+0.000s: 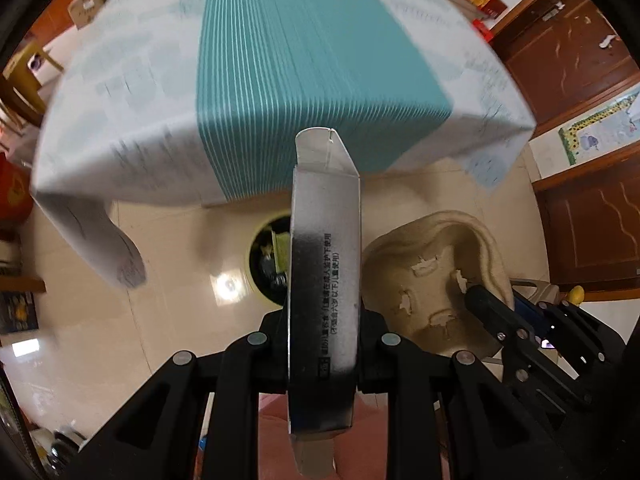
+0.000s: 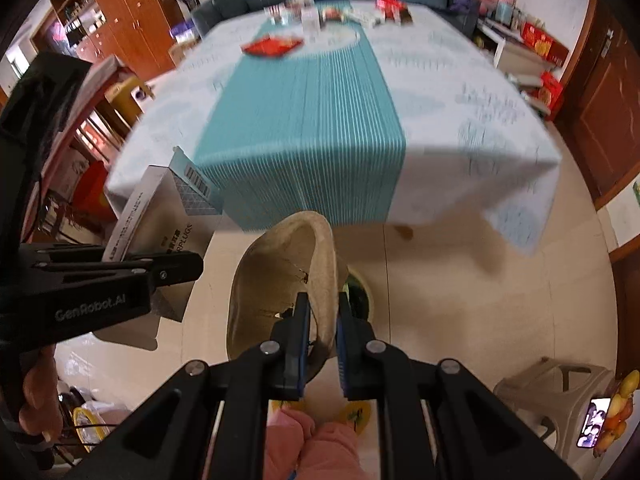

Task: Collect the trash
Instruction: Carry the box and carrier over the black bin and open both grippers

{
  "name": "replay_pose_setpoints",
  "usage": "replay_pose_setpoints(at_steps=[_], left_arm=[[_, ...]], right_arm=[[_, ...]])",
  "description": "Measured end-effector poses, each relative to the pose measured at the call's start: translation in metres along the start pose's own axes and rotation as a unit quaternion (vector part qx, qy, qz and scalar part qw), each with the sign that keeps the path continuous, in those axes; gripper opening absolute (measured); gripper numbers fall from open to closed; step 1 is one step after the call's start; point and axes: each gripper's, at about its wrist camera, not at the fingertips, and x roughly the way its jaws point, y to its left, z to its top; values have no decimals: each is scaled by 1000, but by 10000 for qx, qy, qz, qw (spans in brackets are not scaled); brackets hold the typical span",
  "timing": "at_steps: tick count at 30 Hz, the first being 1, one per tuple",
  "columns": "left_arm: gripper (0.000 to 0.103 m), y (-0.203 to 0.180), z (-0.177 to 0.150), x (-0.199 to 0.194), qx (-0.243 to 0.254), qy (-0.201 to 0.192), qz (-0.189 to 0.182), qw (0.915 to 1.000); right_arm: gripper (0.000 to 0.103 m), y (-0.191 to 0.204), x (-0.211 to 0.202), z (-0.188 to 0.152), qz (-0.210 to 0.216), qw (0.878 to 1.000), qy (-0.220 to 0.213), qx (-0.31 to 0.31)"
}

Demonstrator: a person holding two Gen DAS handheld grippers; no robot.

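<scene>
My left gripper (image 1: pixel 322 340) is shut on a flattened silver carton (image 1: pixel 324 264) with black print, which stands up between its fingers. The same carton (image 2: pixel 168 224) shows at the left of the right wrist view, clamped in the left gripper (image 2: pixel 176 268). My right gripper (image 2: pixel 322 316) is shut on the rim of a beige moulded-pulp tray (image 2: pixel 280 276); that tray (image 1: pixel 436 276) fills the lower right of the left wrist view. A yellow-rimmed trash bin (image 1: pixel 266 264) with a dark inside stands on the floor below both items, mostly hidden behind them.
A table under a white and teal striped cloth (image 2: pixel 312 128) rises just beyond the bin, with a red wrapper (image 2: pixel 272 46) and small boxes at its far end. Wooden cabinets (image 1: pixel 580 80) stand to the right, a plastic stool (image 2: pixel 560 396) sits on the tiled floor.
</scene>
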Motion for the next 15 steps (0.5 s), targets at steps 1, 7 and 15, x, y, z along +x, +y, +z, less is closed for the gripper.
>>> replay_pose_setpoints(at_steps=[1, 7, 15], left_arm=[[19, 1, -4, 12, -35, 27, 20, 10000], [19, 11, -21, 103, -332, 197, 193, 9991], [19, 32, -25, 209, -492, 192, 341, 9980]], right_arm=[[11, -2, 11, -5, 0, 10000, 70, -5], [12, -21, 106, -40, -67, 9982, 597, 64], [12, -45, 224, -63, -182, 9951, 895, 375]])
